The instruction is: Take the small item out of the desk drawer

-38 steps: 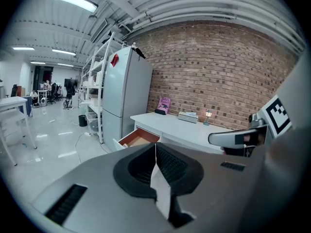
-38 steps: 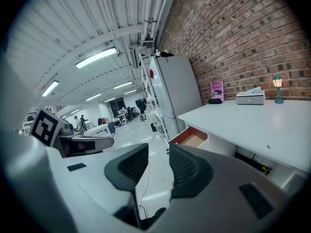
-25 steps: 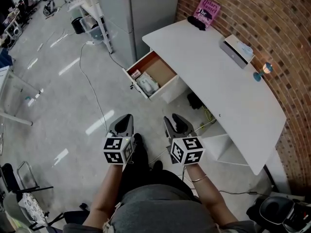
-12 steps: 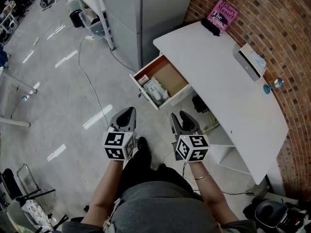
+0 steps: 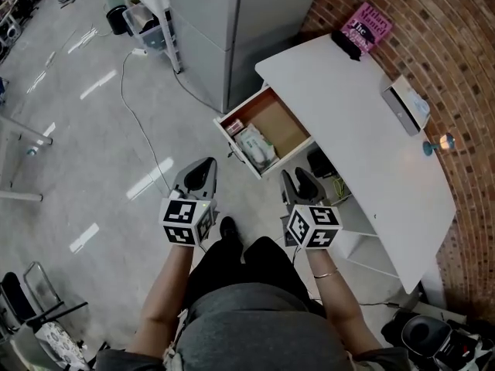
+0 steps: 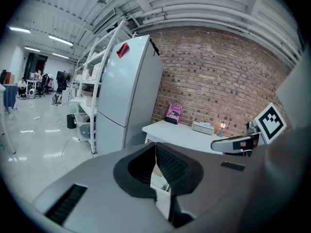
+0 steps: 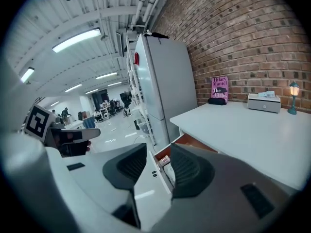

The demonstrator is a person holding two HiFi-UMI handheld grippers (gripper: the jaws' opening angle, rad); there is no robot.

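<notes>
A grey polished floor (image 5: 93, 130) meets a brick wall, with a white desk (image 5: 363, 130) along it.

Head view: the desk has one drawer (image 5: 280, 120), pulled open. Two things lie in it at the front end: one small red-and-white box (image 5: 234, 127) in the corner and one pale packet (image 5: 255, 147) just beside it. The rest of the drawer bottom is bare. The desk top holds one pink book (image 5: 366, 23), one white case (image 5: 407, 105) and one little lamp (image 5: 438, 143). Two grippers hang short of the drawer, well apart from it: the left gripper (image 5: 203, 166) and the right gripper (image 5: 298, 178).

Left gripper view: its jaws are pressed together at the tips, with nothing pinched. A sliver of the packet shows through the gap below them.

Right gripper view: its jaws stand spread and empty, and the drawer's front corner, with the box and the packet, shows between them in the distance.

The box is probably the item meant. It looks light and stiff, like card, and is best pinched across its narrow sides from above. The packet looks soft and film-wrapped, so it is likely slippery. It lies close enough that a jaw could catch it.
</notes>
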